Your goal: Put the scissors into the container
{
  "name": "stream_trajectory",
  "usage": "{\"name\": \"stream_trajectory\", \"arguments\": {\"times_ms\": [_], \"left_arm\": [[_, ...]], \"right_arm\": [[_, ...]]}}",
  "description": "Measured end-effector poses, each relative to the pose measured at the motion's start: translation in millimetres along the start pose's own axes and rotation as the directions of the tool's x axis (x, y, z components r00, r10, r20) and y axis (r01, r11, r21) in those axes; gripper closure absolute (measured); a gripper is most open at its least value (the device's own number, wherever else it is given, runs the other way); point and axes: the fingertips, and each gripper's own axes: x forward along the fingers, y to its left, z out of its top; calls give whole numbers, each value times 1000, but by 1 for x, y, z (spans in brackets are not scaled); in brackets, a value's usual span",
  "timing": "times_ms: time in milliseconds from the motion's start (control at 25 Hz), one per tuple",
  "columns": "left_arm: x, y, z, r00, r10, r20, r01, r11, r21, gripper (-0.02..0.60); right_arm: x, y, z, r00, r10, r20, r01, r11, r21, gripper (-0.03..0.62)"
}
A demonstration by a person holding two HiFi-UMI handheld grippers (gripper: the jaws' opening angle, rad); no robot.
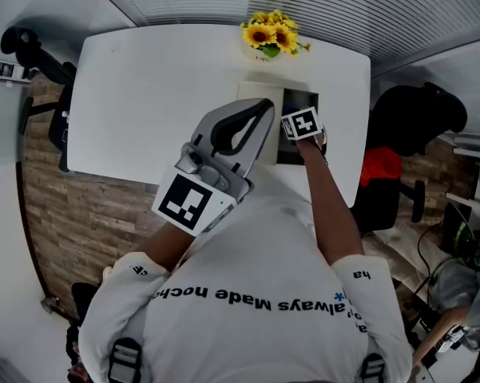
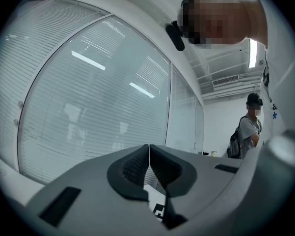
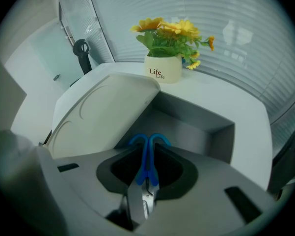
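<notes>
Blue-handled scissors (image 3: pixel 147 167) are clamped in my right gripper (image 3: pixel 148 154), handles pointing forward and steel blades back toward the camera. Just ahead and below stands the grey container (image 3: pixel 206 127), its cream lid (image 3: pixel 103 112) swung open to the left. In the head view the right gripper (image 1: pixel 303 126) hovers over the container (image 1: pixel 291 152), and the scissors are hidden beneath it. My left gripper (image 1: pixel 263 106) is raised above the table at the left of the container, shut on nothing. In its own view the left gripper (image 2: pixel 149 152) points up at a glass wall.
A white pot of sunflowers (image 3: pixel 163 68) stands behind the container at the far edge of the white table (image 1: pixel 144 94). Black office chairs sit left (image 1: pixel 32 50) and right (image 1: pixel 407 126) of the table. A person with a backpack (image 2: pixel 245 132) stands in the distance.
</notes>
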Motion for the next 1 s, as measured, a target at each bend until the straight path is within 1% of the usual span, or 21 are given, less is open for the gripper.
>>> {"name": "stream_trajectory", "arguments": {"times_ms": [480,640,840,1000], "left_arm": [[-2,1,2,1000,3,3,-3,1000,4,560],[-3,-1,6,1000,-2,17,2,1000,3,560],[-7,-5,6,1000,1,10,-1,1000,12,560],[-10,-9,9,1000,4,14,-4,1000,16,560]], "right_arm": [[7,-1,-4,999,24,-34,-23,999,28,503],[8,-1,-4,999,33,-35,-31,999,41,502],[8,-2,-4,999,39,-22,-37,997,63,497],[-1,-2,-2,999,40,14,-41,996,83,494]]}}
